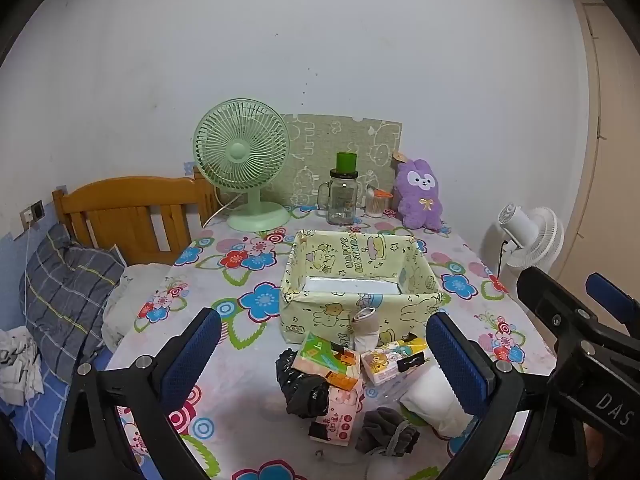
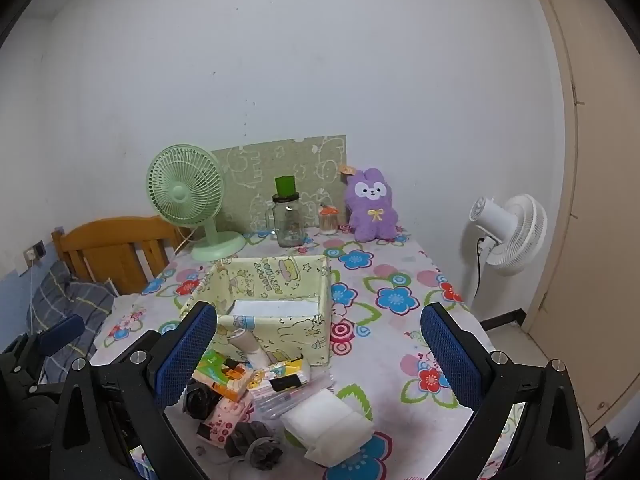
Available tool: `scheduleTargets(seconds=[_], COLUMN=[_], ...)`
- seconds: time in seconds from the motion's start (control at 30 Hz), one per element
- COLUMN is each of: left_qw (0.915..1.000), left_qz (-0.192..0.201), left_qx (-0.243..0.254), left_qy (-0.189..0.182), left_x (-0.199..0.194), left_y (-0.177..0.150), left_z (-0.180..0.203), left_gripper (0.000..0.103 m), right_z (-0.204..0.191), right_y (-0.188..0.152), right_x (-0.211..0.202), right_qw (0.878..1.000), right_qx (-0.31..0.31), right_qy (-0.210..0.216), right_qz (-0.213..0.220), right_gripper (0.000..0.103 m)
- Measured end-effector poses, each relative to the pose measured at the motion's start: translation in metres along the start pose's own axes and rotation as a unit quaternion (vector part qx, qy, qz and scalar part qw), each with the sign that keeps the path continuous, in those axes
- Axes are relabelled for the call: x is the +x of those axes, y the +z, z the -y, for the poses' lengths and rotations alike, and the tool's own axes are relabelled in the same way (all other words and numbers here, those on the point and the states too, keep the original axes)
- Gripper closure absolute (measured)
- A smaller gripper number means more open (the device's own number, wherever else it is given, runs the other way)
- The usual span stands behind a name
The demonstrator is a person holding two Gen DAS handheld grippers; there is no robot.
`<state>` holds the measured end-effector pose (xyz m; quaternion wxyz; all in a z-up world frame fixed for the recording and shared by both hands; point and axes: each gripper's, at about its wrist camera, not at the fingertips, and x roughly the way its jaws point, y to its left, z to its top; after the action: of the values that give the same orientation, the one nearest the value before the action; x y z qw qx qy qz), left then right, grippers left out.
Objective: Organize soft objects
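Table point(image 1: 224, 280), flowered cloth. Items as seen:

1. Fabric storage box point(image 1: 356, 280) – pale yellow, cartoon print, "HAPPY BIRTHDAY" on inner back wall. Sits mid-table, open top; only a white/silvery base panel shows inside.
2. Soft-object pile – on cloth just in front of box, near table's front edge:
 - rolled beige/white sock point(image 1: 365, 328), leaning on box's front wall;
 - green/orange tissue pack point(image 1: 326, 360), on top of pile;
 - black plastic bag point(image 1: 300, 384), crumpled, left side, partly under green pack;
 - pink tissue pack point(image 1: 338, 416), front;
 - cartoon tissue pack w/ black tab point(image 1: 390, 362), right of centre;
 - white padded pack point(image 2: 330, 420), front right, on a clear plastic sleeve;
 - grey sock bundle point(image 1: 386, 432), nearest front edge.
3. Left gripper point(image 1: 320, 360) – blue pads spread to full width, nothing between them touched; hangs above pile, tilted down.
4. Right gripper point(image 2: 320, 356) – same: fully spread, holding nothing, over pile's right half. Seen also at right edge of left-wrist view.

Back of table, by wall: green desk fan point(image 1: 244, 160), glass jar w/ green cap point(image 1: 342, 196), small toothpick jar point(image 1: 376, 204), purple plush bunny point(image 1: 420, 196), green patterned board point(image 1: 340, 148).

Off-table: white floor fan point(image 2: 508, 232) to right; wooden headboard point(image 1: 132, 216) and plaid pillow point(image 1: 68, 284) to left.
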<state>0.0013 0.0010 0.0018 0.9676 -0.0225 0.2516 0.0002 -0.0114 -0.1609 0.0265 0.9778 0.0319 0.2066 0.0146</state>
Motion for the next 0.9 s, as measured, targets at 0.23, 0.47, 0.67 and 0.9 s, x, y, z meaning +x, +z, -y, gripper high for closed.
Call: scheduleTargets(seconds=[0.23,0.47,0.67,0.9], left_qw=[1.0000,1.0000,1.0000,1.0000], left_qz=[0.001,0.002,0.003,0.002], left_qx=[0.000,-0.001,-0.003,-0.003], left_qy=[-0.005,-0.006,-0.008,-0.009], left_x=[0.0028,0.0026,0.0012,0.0009], left_y=[-0.0019,-0.0012,-0.0014,-0.0001], left_z=[0.0000,0.0003,0.0004,0.0010], left_gripper=[0.000,0.000,0.000,0.000], right_z=[-0.0040,-0.0038,-0.0038,-0.0070], right_y=[-0.0006,-0.0017,-0.0006,0.0001], right_x=[0.0020,0.0023,0.0021,0.0000], right_qw=[1.000,1.000,1.000,1.000], right_qx=[-0.004,-0.005,-0.005,-0.006], right_qy=[0.005,0.005,0.005,0.002], right_qz=[0.000,0.000,-0.001,0.002], right_gripper=[0.000,0.000,0.000,0.000])
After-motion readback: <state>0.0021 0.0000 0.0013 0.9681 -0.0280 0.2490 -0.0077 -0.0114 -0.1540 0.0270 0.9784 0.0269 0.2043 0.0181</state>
